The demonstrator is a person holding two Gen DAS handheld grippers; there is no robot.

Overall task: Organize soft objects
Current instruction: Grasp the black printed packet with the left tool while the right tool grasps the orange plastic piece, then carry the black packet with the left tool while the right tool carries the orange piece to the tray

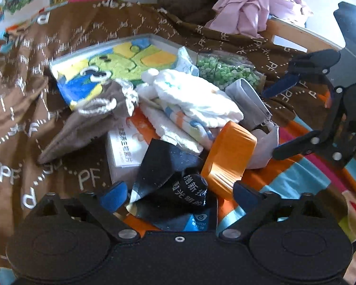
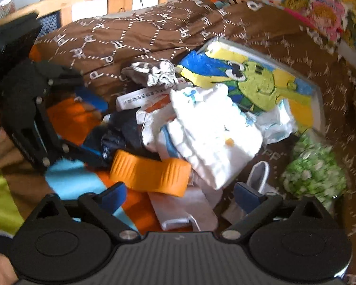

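My left gripper (image 1: 180, 193) hangs over the heap with its jaws spread wide and nothing pinched between them; a black printed packet (image 1: 170, 178) lies in the gap, untouched. My right gripper (image 2: 180, 193) is likewise wide open and empty, above a pale grey pouch (image 2: 185, 209). The orange ribbed band (image 1: 227, 159) lies at the near edge of the heap. Just behind it a white folded cloth (image 1: 197, 97) tops the pile, on a striped towel (image 1: 178, 123). Left of the band rest a white box (image 1: 128, 147) and a grey drawstring bag (image 1: 87, 123). Beyond the cloth lie a cartoon puzzle tray (image 1: 121, 64) and a bag of green bits (image 1: 225, 68), all on the brown quilt (image 1: 35, 109).
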